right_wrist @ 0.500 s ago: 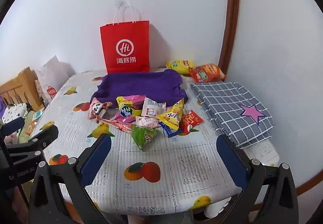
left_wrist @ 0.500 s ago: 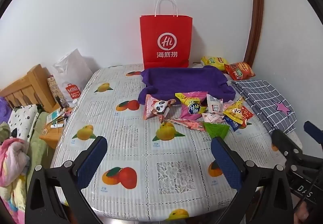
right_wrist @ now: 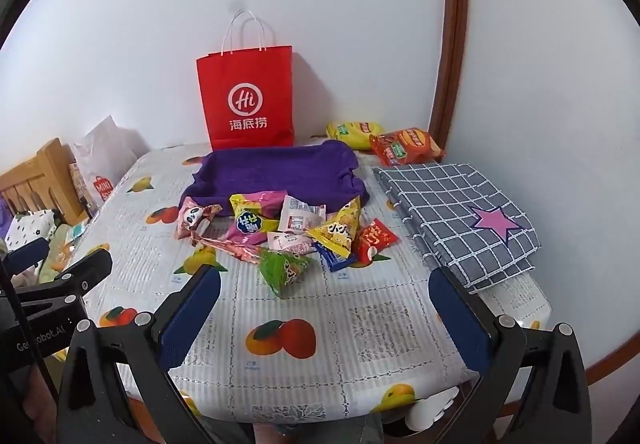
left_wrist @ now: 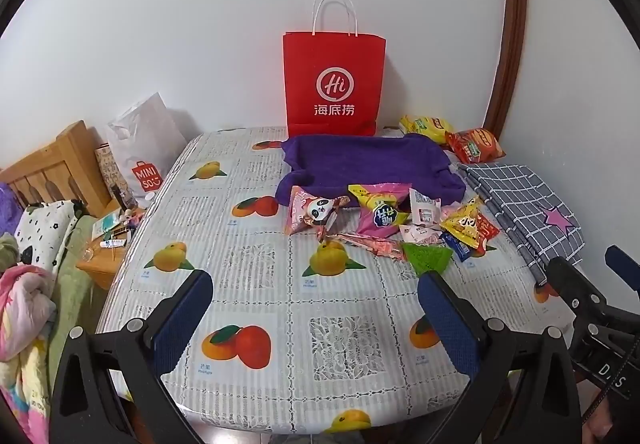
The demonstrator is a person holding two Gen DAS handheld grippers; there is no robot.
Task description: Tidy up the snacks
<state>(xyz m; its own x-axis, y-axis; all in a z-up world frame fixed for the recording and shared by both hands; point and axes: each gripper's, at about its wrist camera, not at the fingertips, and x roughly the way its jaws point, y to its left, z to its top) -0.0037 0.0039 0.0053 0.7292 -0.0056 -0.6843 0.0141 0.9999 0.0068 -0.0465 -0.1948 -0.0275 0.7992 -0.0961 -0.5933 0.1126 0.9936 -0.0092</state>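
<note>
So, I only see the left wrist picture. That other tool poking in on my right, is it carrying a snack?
Observer: No. Its own camera shows the right gripper empty, its fingers wide apart above the table.
Visitor: What's closest to it?
Observer: The green triangular packet, lying just ahead of the gap between them, untouched.
</note>
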